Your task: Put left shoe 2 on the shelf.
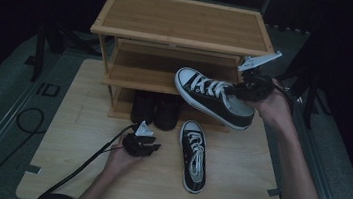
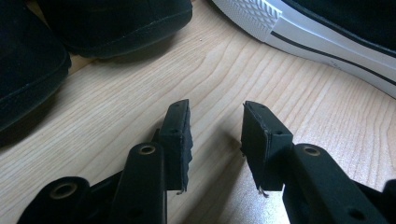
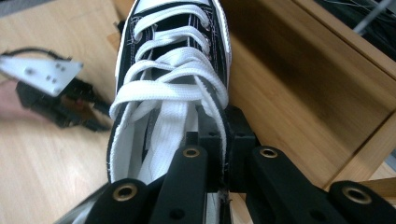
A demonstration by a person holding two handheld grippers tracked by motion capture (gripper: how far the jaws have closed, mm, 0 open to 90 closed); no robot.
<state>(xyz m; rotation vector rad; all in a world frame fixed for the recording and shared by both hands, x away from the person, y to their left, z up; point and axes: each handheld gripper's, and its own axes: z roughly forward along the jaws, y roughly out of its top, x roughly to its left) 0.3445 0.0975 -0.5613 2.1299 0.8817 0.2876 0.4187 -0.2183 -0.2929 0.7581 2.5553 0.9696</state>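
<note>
Right gripper (image 1: 246, 90) clamped on black canvas sneaker (image 1: 212, 96) collar; keep level, toe toward bamboo rack's middle shelf (image 1: 137, 75), 10 o'clock. Left gripper (image 1: 146, 146) wide, idle.

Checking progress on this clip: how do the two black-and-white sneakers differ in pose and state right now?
The lifted sneaker hangs in the air in front of the wooden shoe rack, the right gripper shut on its side wall; the sneaker on the table lies flat and untouched, the open left gripper beside it. The lifted one points its toe left, toward the rack's middle shelf; the other points its toe at the rack. Both are black low-tops with white laces and soles.
</note>
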